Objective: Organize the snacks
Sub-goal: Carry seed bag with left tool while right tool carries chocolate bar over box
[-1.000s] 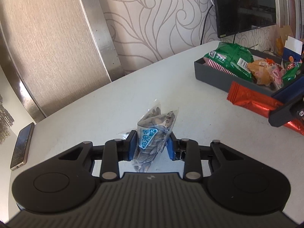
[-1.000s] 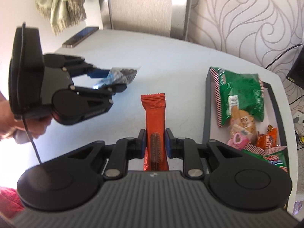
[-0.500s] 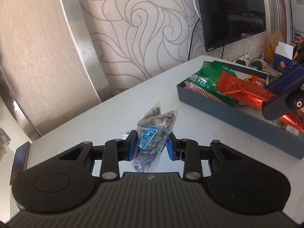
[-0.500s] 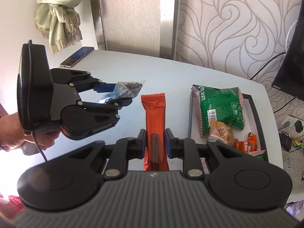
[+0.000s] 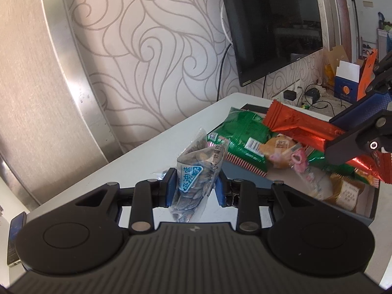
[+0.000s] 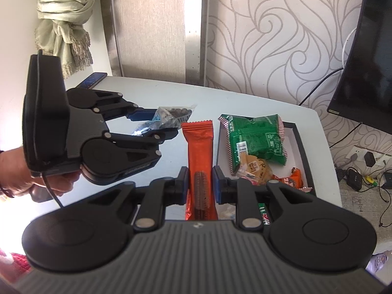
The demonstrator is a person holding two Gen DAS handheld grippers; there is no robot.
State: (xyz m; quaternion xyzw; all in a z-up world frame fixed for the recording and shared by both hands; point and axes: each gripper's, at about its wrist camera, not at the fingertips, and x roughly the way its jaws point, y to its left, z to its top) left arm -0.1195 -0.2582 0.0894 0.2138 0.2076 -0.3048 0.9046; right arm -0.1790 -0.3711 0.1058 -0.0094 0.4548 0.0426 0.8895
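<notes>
left wrist view: left gripper [image 5: 195, 186] clamped on one clear seed packet [image 5: 199, 171], blue label facing camera, packet held up off the white table [image 5: 156, 147]. dark tray [image 5: 367, 210] sits ahead and to the right, holding one green bag [image 5: 245, 134], a tan wrapped pastry [image 5: 279, 147], a pink-printed clear packet [image 5: 299, 159], and more wrappers that are too blurred to count. right gripper [image 5: 352, 134] enters from the right edge, gripping one orange-red bar [image 5: 301, 125] above the tray. only this view shows the orange-and-blue box [image 5: 348, 83] on the floor past the table.

right wrist view: right gripper [image 6: 201, 183] pinched tight on the orange-red bar [image 6: 199, 144], bar pointing away, between the left gripper [image 6: 156, 125] and the tray [image 6: 302, 147]. only here: the person's hand [image 6: 17, 171] behind the left tool, a knotted curtain [image 6: 66, 17], and the whole tray outline. the seed packet [image 6: 174, 115] sticks out past the left tool's fingers. one phone [image 6: 94, 79] at the far table corner, one tv [image 6: 367, 61] on the wall; both also in the left view.
</notes>
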